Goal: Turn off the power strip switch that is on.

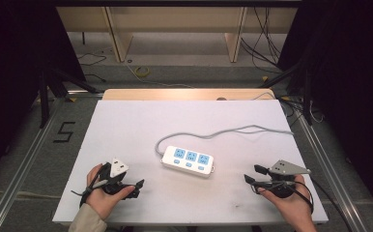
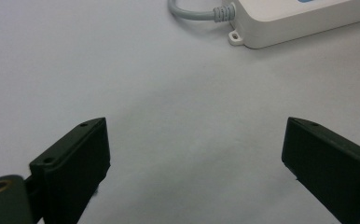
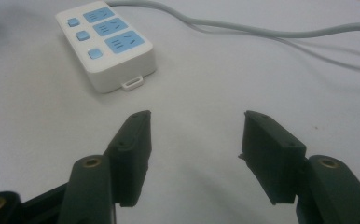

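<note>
two hands rest at the near edge of the white table (image 1: 126,125), each holding a black gripper of matte hard plastic. the left gripper (image 1: 135,187) has its blocky jaws spread wide with nothing between them, and the right gripper (image 1: 252,175) also stands wide and empty. between them, a little farther, lies the power strip (image 1: 188,161): a smooth white rounded box with three light blue sockets, well apart from both grippers. its grey cable (image 1: 233,131) curves away to the right far edge. behind the table are a grey floor and pale wooden frames.
</note>
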`<state>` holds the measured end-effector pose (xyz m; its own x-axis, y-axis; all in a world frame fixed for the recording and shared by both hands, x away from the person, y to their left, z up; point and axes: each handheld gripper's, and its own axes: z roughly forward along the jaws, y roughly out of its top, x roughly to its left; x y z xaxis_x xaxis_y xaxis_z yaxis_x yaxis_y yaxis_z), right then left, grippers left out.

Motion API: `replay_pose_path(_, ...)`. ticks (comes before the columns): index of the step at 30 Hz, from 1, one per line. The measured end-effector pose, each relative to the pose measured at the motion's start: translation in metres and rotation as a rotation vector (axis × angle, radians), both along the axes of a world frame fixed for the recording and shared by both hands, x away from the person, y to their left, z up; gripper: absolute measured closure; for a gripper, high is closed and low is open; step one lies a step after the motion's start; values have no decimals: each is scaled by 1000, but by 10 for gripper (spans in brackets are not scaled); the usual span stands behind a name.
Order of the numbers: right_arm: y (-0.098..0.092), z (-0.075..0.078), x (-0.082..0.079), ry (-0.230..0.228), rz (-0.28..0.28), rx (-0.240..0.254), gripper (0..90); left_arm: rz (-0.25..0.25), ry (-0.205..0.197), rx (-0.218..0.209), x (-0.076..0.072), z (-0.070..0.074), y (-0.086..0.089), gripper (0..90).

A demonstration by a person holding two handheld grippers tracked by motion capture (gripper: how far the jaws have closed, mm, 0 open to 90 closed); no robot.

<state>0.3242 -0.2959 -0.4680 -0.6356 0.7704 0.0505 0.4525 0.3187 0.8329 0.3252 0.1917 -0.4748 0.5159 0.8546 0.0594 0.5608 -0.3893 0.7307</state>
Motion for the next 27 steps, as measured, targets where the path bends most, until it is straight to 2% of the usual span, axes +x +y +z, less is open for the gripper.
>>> replay_pose_path(9,3,2,0,-2,7,-27,494,3,-2,-6,0,0,-1,75)
replay_pose_path(12,5,5,0,-6,9,-38,567,3,-5,-7,0,1,0,76)
replay_pose_path(13,5,5,0,-6,9,-38,567,5,-6,-6,-1,1,0,76)
replay_pose_path(14,6,7,0,-21,0,-53,628,5,-7,-4,-1,1,0,77)
replay_pose_path(15,6,7,0,-21,0,-53,628,6,-7,-4,-1,1,0,77)
replay_pose_path(17,6,11,0,-43,0,-64,723,7,-6,-7,0,1,-1,79)
replay_pose_path(18,6,11,0,-43,0,-64,723,7,-6,-7,0,1,-1,79)
replay_pose_path(22,5,14,0,-44,1,-82,867,9,-10,-10,0,1,-1,79)
replay_pose_path(24,6,15,1,-38,-5,-86,900,13,-12,-10,0,1,-1,79)
replay_pose_path(27,7,16,2,-28,-6,-88,900,13,-15,-8,0,1,-1,80)
